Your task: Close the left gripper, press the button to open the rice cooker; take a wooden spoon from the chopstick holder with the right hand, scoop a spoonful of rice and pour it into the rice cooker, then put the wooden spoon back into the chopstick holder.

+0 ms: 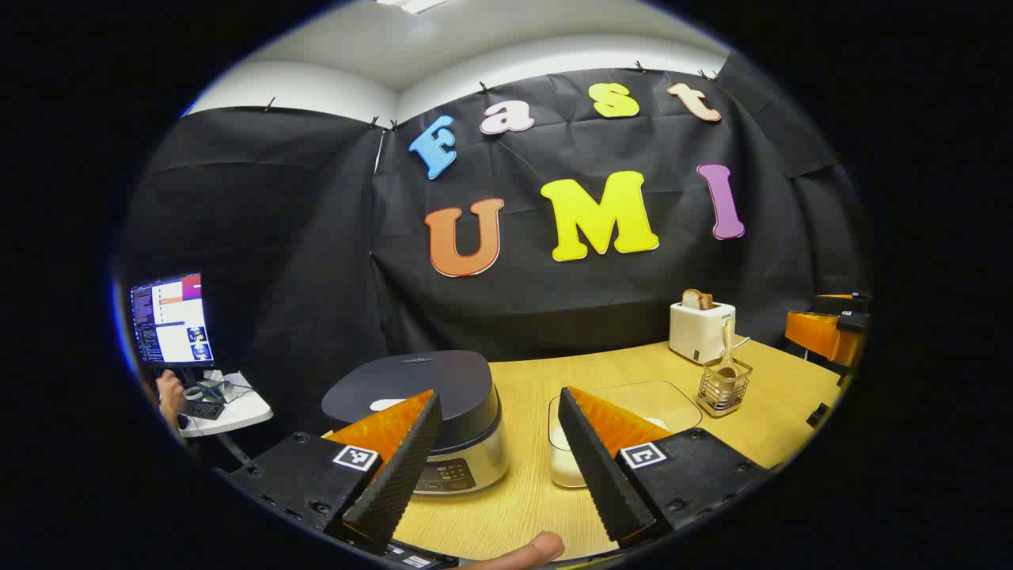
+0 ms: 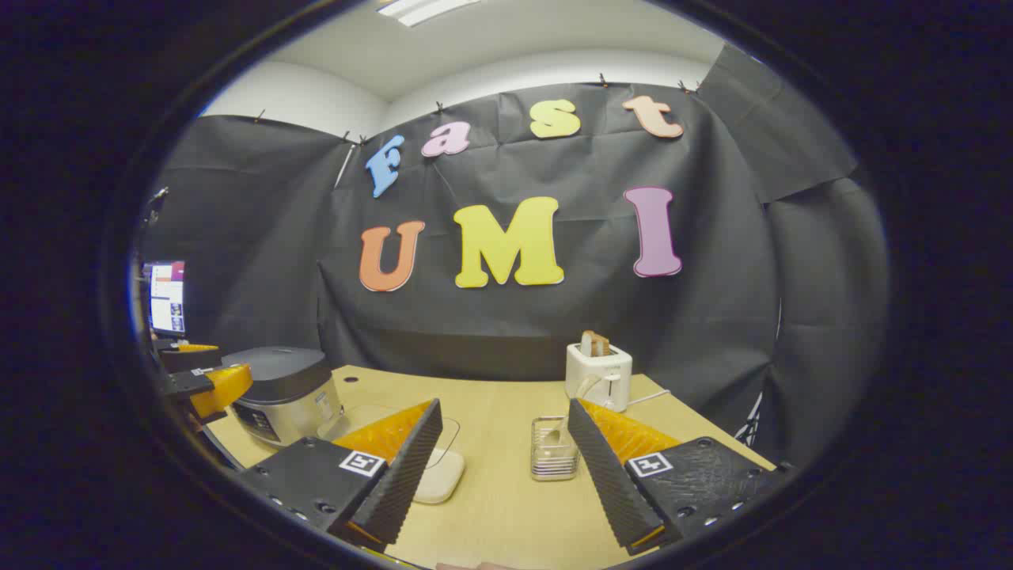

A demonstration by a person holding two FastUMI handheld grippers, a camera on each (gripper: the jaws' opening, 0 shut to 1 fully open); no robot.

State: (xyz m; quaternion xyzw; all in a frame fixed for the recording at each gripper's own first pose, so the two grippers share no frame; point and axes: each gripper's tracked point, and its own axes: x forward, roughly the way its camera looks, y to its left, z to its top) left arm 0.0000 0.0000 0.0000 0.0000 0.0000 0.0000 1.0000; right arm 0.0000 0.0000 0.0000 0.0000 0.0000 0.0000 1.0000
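In the left gripper view, the left gripper [image 1: 495, 443] hangs above the near edge of the counter [image 1: 514, 499] with its fingers spread wide and nothing between them. The cooker [image 1: 427, 419] stands on the counter just behind the left finger, its dark lid down and its control panel facing the camera. To its right, behind the right finger, sits a clear rice box [image 1: 625, 419] with white rice in the bottom. Farther right stands the wire holder [image 1: 724, 388] with the wooden spoon [image 1: 726, 352] upright in it, bowl down. Behind the holder a white toaster [image 1: 701, 331] holds a slice of bread. A fingertip [image 1: 530, 550] shows at the bottom edge. At far left a monitor [image 1: 170, 318] glows over a small side table.

In the right gripper view, the right gripper [image 2: 498, 459] is likewise spread open and empty above the counter [image 2: 498, 507]. The holder [image 2: 552, 450] stands between its fingers, farther off, close to the right one. The rice box [image 2: 435, 475] lies partly behind the left finger. The cooker [image 2: 281, 392] sits at the left, lid closed, with the left gripper [image 2: 202, 380] just beside it. The toaster [image 2: 599, 372] stands behind the holder.
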